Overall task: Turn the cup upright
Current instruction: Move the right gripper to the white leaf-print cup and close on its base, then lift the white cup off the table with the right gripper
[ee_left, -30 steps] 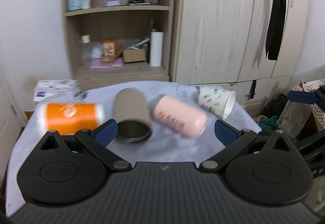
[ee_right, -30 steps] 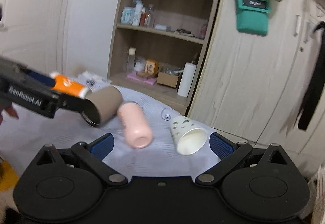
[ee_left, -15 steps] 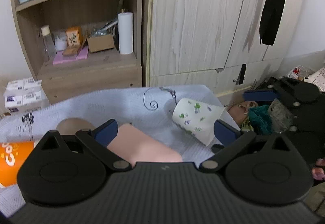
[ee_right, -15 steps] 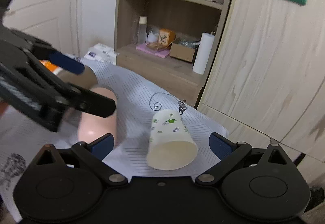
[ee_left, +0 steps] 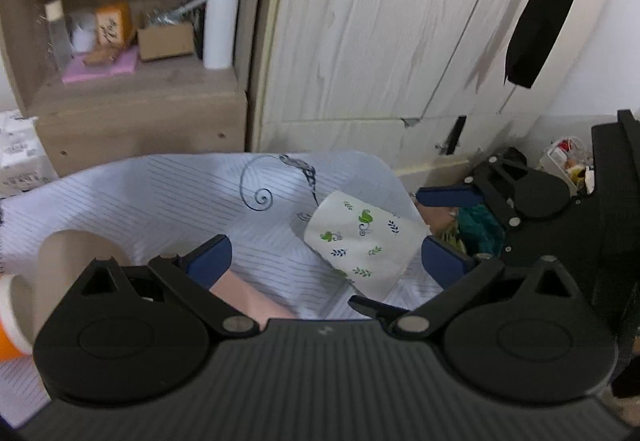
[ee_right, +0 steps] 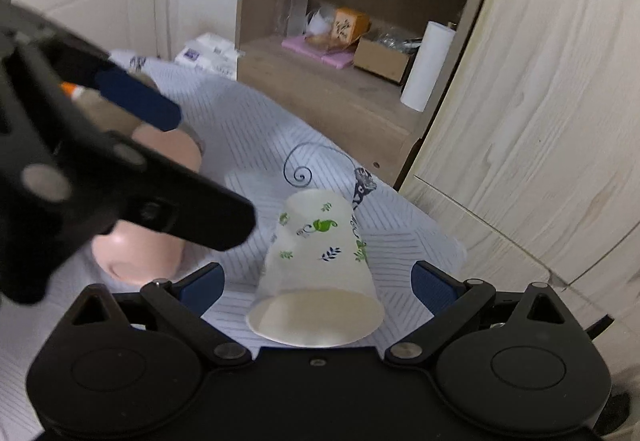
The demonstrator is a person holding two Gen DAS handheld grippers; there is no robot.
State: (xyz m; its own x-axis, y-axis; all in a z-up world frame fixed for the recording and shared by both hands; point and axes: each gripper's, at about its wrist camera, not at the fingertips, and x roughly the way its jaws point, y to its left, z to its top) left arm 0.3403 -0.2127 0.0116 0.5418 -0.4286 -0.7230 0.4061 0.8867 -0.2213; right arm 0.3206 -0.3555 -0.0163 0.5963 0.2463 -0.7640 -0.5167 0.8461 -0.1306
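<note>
Over the last sec both grippers closed in on the leaf-print paper cup (ee_right: 318, 269), which lies on its side near the cloth (ee_left: 168, 197) corner, long axis approx toward the wardrobe (ee_right: 532, 121), mouth facing the right gripper (ee_right: 316, 283); it's spread around the cup w/o touching, prob pre-grasp, left gripper (ee_left: 326, 261) also spread.

The leaf-printed paper cup (ee_left: 362, 241) lies on its side on the striped cloth (ee_left: 168, 201). It sits between the spread fingers of the left gripper (ee_left: 326, 261), nearer the right one.
</note>
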